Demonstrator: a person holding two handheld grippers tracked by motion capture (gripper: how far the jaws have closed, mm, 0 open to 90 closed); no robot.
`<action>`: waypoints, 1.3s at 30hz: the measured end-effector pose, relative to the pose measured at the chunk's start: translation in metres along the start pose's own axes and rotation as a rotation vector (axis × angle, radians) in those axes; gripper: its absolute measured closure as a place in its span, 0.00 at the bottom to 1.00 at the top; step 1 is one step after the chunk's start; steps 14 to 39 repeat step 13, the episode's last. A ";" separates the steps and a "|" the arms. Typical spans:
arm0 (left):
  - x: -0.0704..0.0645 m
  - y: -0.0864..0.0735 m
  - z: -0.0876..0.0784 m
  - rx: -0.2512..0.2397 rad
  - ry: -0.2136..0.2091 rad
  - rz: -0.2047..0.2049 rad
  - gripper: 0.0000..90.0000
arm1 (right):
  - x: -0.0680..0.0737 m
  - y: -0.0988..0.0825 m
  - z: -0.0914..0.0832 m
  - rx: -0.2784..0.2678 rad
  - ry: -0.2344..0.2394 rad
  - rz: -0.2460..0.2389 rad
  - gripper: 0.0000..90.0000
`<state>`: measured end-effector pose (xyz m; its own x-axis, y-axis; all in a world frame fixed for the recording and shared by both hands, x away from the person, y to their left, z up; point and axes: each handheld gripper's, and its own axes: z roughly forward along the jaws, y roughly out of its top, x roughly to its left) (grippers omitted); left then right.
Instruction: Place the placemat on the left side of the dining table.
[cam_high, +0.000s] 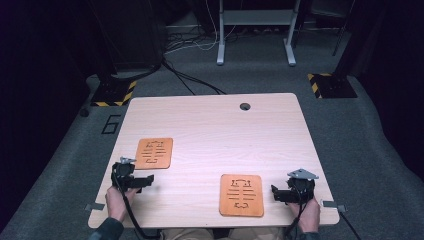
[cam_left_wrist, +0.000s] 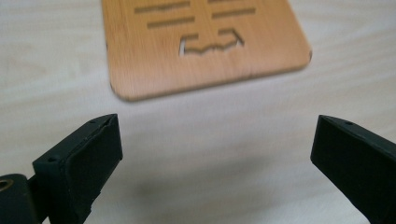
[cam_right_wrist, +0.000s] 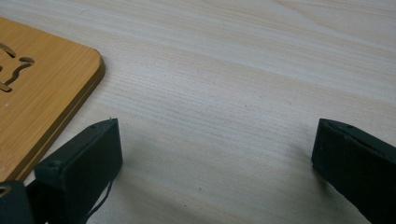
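My left gripper (cam_high: 142, 181) sits low over the pale wooden table (cam_high: 210, 125), jaws spread wide with nothing between them, just bare wood under the pads. Just ahead of it lies the left flat orange-brown wooden board with cut-out slots (cam_left_wrist: 201, 44), flat on the table and apart from the jaws; I judge it was set there to lie clear of my grip. My right gripper (cam_high: 277, 194) rests near the table's front right corner, also gaping wide and empty, its tips pointing toward the second orange-brown slotted wooden board (cam_high: 242, 195), whose rounded corner (cam_right_wrist: 91, 63) lies just beside one jaw without touching. Both boards lie well apart, one before each hand, so either could be reached separately.
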<state>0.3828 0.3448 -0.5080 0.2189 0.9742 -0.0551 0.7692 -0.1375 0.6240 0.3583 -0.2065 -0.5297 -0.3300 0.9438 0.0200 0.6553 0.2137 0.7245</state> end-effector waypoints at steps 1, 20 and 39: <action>0.000 -0.006 0.001 0.000 0.011 0.014 0.02 | 0.000 0.000 0.000 0.001 0.000 0.000 0.01; -0.003 -0.032 0.004 -0.113 0.038 0.025 0.00 | 0.000 0.000 0.000 0.001 -0.001 -0.003 0.01; -0.003 -0.032 0.004 -0.113 0.038 0.025 0.00 | 0.000 0.000 0.000 0.001 -0.001 -0.003 0.01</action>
